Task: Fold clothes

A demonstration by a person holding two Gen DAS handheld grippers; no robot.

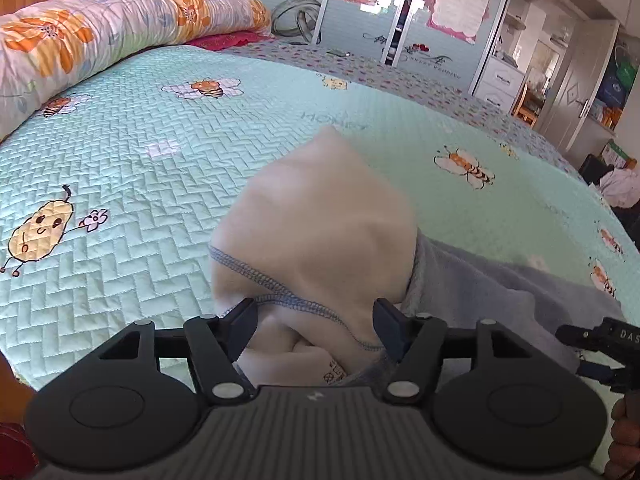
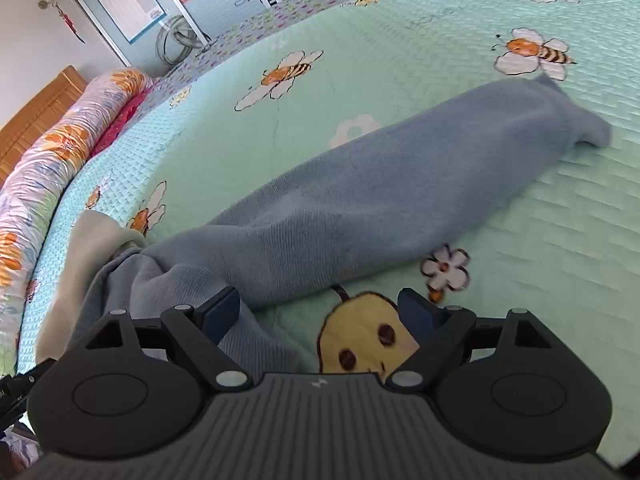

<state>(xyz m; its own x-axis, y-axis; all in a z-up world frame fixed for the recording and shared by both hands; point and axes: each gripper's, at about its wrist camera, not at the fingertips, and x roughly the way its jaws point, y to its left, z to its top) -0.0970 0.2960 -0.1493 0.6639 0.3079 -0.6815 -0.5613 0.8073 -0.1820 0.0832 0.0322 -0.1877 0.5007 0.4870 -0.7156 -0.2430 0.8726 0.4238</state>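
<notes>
A blue fleece garment point(image 2: 380, 184) with a cream lining lies stretched across the mint quilted bed cover point(image 2: 520, 220). In the left wrist view its cream inside point(image 1: 320, 208), edged with blue stitching, bulges up in a hump, and the blue outside point(image 1: 500, 292) trails off to the right. My left gripper point(image 1: 316, 320) is open with this cream fold between its fingers. My right gripper point(image 2: 320, 312) is open wide, low over the bed. Its left finger point(image 2: 222, 312) sits over the blue cloth's near edge, and a yellow cartoon print shows between the fingers. The cream lining point(image 2: 92, 232) peeks out at the left.
A rolled floral quilt point(image 1: 100, 36) and a red cloth point(image 1: 228, 38) lie along the wooden headboard side. Wardrobe doors with posters point(image 1: 400, 8) stand beyond the bed. The right gripper's body point(image 1: 600, 344) and a person's hand point(image 1: 624, 440) show at the lower right edge.
</notes>
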